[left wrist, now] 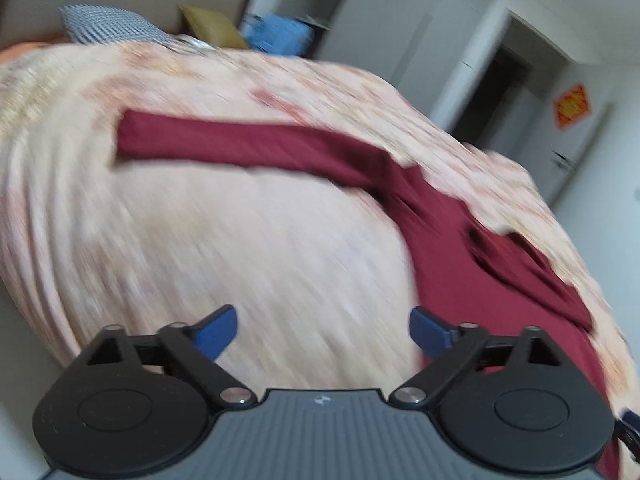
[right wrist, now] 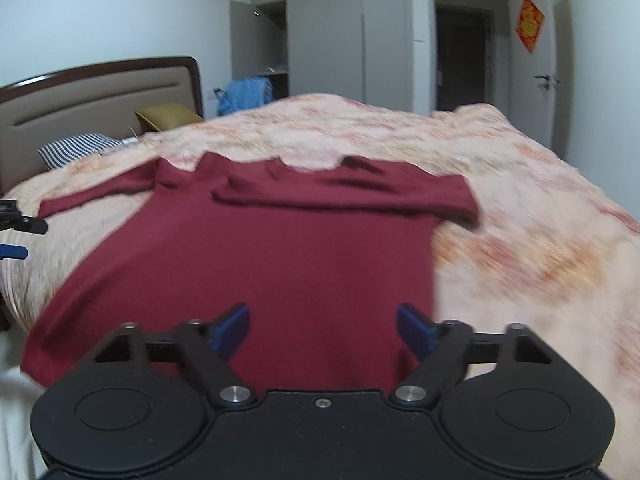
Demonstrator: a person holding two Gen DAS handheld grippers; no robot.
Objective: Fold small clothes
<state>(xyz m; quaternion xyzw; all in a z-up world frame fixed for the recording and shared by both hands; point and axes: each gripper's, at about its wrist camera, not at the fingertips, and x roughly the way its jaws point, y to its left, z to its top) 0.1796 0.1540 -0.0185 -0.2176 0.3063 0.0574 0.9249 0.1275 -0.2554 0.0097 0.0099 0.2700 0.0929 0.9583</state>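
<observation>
**Dark red shirt spread on a bed, both grippers open above it**

A dark red shirt (right wrist: 256, 256) lies spread flat on a bed covered by a peach patterned bedspread (right wrist: 520, 216). In the right wrist view the shirt fills the centre, its hem toward 6 o'clock and its collar toward 12 o'clock. One long sleeve stretches out toward 9 o'clock; the sleeve on the 3 o'clock side is folded across the chest, so that shoulder ends in a blunt fold. Bare bedspread runs wide toward 3 o'clock, out to the bed's edge, and a narrower strip shows at 9 o'clock. Beyond the collar lie a striped pillow (right wrist: 76, 150) and a mustard cushion (right wrist: 166, 116) against the padded headboard (right wrist: 96, 96).

The right gripper (right wrist: 322, 330) hovers low over the hem, pointing toward the collar, its blue fingers (right wrist: 230, 330) spread wide and holding nothing.

The left wrist view is tilted and motion-blurred. Here the shirt (left wrist: 460, 240) sits at 3 o'clock, with its outstretched sleeve reaching to 10 o'clock over open bedspread (left wrist: 220, 240). The left gripper (left wrist: 322, 332) points over bare cover just beside the shirt's side edge, fingers (left wrist: 214, 332) spread apart and empty. Its tip also shows at 9 o'clock in the right wrist view.
</observation>
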